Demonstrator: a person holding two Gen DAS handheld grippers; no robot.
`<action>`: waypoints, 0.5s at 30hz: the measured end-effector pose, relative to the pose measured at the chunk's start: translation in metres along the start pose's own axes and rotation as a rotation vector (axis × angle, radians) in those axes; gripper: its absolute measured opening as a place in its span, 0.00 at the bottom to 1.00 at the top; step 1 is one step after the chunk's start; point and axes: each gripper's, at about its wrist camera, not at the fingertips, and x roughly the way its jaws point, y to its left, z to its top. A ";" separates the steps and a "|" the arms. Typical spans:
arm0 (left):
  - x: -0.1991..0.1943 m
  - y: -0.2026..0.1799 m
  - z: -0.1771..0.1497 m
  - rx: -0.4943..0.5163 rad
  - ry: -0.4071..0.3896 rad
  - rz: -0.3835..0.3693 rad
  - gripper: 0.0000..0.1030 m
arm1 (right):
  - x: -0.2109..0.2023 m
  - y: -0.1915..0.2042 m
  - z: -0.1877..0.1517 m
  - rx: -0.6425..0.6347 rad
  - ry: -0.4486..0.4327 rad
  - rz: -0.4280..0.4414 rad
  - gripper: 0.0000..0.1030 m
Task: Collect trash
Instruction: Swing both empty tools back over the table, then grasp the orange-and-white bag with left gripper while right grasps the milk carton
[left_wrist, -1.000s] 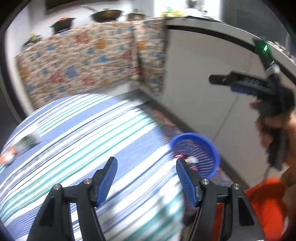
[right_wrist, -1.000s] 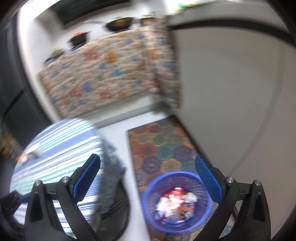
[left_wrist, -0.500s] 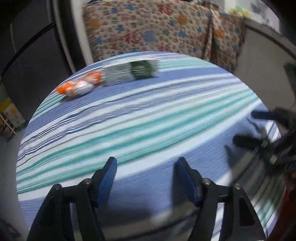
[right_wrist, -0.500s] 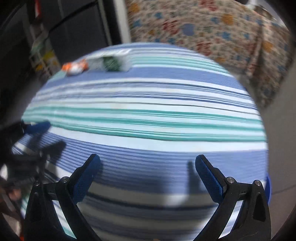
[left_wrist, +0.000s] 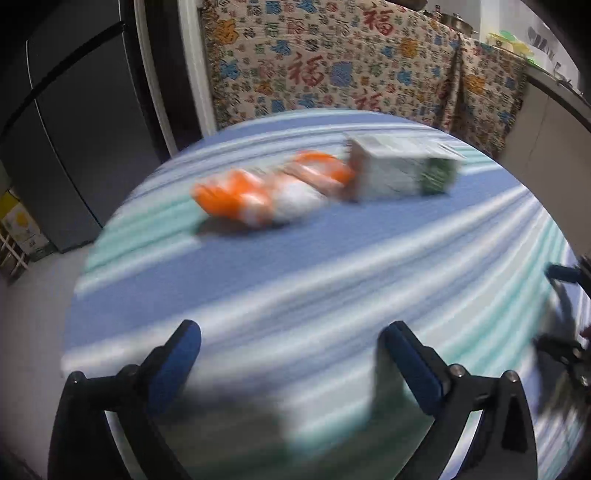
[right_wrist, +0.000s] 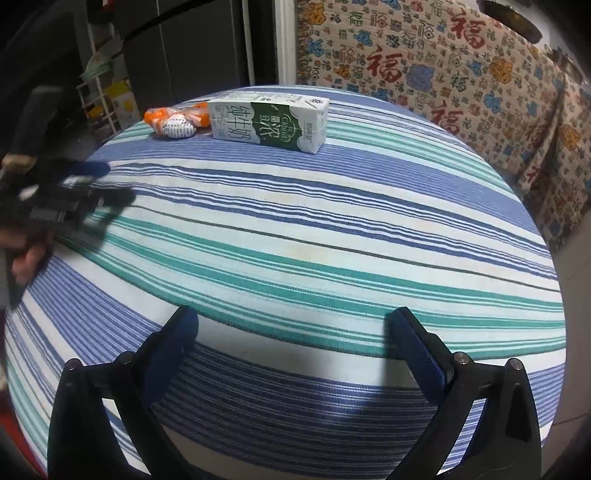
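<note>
Both grippers, left (left_wrist: 290, 352) and right (right_wrist: 291, 338), had swung from bin to worktop (right_wrist: 332, 236); fingers apart, empty; carton (right_wrist: 269, 120) and wrapper (right_wrist: 175, 120) lay ahead, uncollected.

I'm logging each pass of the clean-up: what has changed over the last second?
Both grippers swung away from the blue bin on the floor, back over the striped tablecloth. The left gripper closed in on the crumpled orange-and-white wrapper and the green-and-white milk carton; the right gripper hangs further back. Nothing was grasped or released: both jaws stay open and empty, and wrapper and carton lie where they were.
</note>
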 end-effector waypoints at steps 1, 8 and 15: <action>0.005 0.011 0.006 0.003 -0.002 -0.006 1.00 | 0.000 0.000 0.000 0.000 0.000 0.000 1.00; 0.028 0.037 0.044 0.143 0.026 -0.104 0.99 | 0.000 0.000 0.000 0.000 0.000 0.000 1.00; 0.020 0.043 0.078 0.205 -0.038 -0.175 0.99 | 0.000 0.000 0.000 0.000 -0.001 -0.001 1.00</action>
